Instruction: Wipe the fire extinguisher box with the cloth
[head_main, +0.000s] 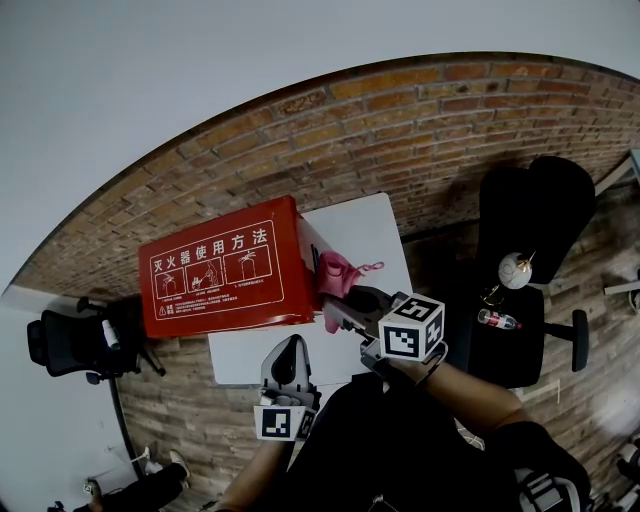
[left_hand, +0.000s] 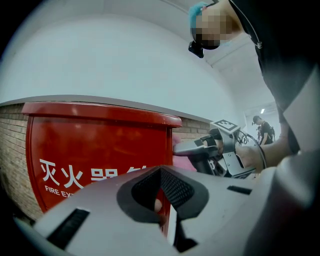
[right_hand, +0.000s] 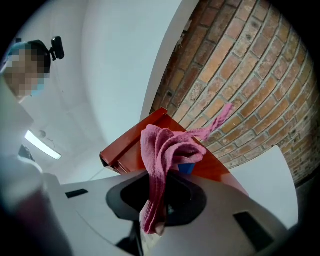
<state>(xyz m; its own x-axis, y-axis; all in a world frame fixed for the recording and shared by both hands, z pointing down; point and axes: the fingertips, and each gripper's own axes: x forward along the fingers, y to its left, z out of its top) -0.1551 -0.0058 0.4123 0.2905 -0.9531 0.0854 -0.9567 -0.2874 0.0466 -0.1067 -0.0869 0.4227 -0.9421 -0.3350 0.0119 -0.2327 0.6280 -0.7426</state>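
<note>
The red fire extinguisher box (head_main: 215, 270) with white print stands against the brick surface, on a white board (head_main: 365, 230). My right gripper (head_main: 345, 300) is shut on a pink cloth (head_main: 336, 275), which hangs bunched at the box's right end. In the right gripper view the cloth (right_hand: 162, 145) drapes out of the jaws in front of the box (right_hand: 127, 145). My left gripper (head_main: 292, 345) hovers just below the box's front face with its jaws together and nothing in them. The left gripper view shows the box front (left_hand: 95, 145) close ahead, with the right gripper (left_hand: 200, 150) to its right.
A black office chair (head_main: 530, 230) at the right carries a white round object (head_main: 514, 270) and a bottle (head_main: 497, 319). Another dark chair (head_main: 70, 345) stands left of the box. A person (left_hand: 263, 131) stands far off in the left gripper view.
</note>
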